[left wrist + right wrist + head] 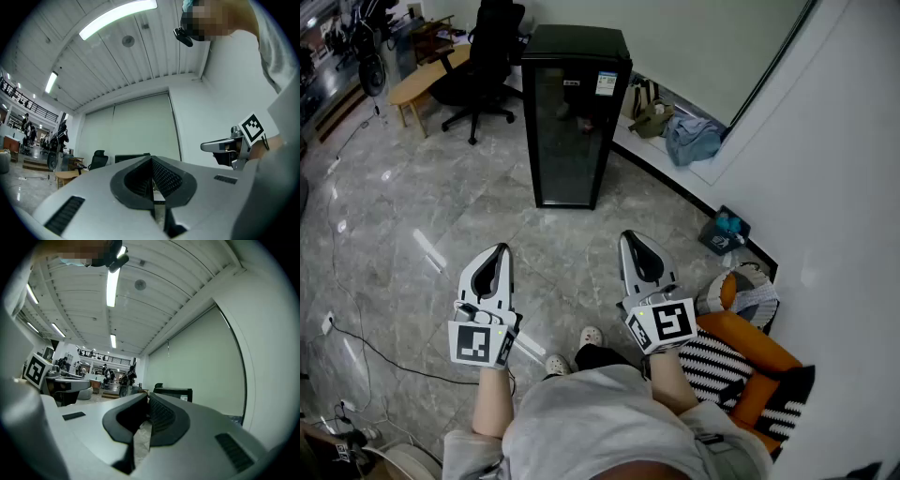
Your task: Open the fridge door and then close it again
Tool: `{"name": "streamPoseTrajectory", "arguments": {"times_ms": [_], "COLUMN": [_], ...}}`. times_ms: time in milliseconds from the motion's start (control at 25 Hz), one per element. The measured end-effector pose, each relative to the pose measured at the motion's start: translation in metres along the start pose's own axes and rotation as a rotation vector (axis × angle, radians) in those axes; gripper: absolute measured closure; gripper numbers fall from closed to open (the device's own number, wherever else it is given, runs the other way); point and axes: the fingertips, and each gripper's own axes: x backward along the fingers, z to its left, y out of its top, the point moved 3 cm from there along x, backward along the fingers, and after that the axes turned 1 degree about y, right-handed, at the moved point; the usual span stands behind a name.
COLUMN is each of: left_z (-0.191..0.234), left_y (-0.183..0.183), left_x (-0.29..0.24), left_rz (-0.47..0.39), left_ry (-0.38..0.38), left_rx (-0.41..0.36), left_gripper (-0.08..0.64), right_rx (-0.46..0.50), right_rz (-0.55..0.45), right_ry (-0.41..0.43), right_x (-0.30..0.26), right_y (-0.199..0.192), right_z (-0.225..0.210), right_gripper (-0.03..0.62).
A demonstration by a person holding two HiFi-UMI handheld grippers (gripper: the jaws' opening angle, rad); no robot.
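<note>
Head view: fridge at 12 o'clock, well apart from operator, upright, long axis vertical. Glass door shut, faces approx 6 o'clock, twd operator. Left gripper at 7 o'clock, right gripper at 5; both level, jaws closed tip to tip, nothing held. Judgement: neutral carry pose for approach, tips aimed at fridge; door not yet reached.

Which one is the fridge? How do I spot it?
Follow the big white wall down to the low ledge at its foot. Beside that ledge, on the grey floor, stands the fridge. It is a tall black box with a dark glass door and a white sticker, unlike the wheeled black chair next to it.
</note>
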Motion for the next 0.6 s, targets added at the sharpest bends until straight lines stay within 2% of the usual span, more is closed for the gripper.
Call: {"name": "streamPoseTrajectory", "arguments": {"times_ms": [280,600], "left_z": [-0.001,-0.006], "left_y": [0.001,-0.001], "left_x": [-0.004,-0.025], "left_rz": [-0.02,-0.017], "left_ry": [-0.016,-0.017], "left_rx": [0.0,-0.002], "left_gripper": [0.545,0.546], "right_rx": [0.011,0.015], "right_rz": [-0.014,-0.018], "right_ry": [0.011,0.03], "right_x": [-0.004,-0.017], "right_y": [0.002,0.0], "right_z": [0.005,-0.01], "right_gripper": [0.566,0.566]}}
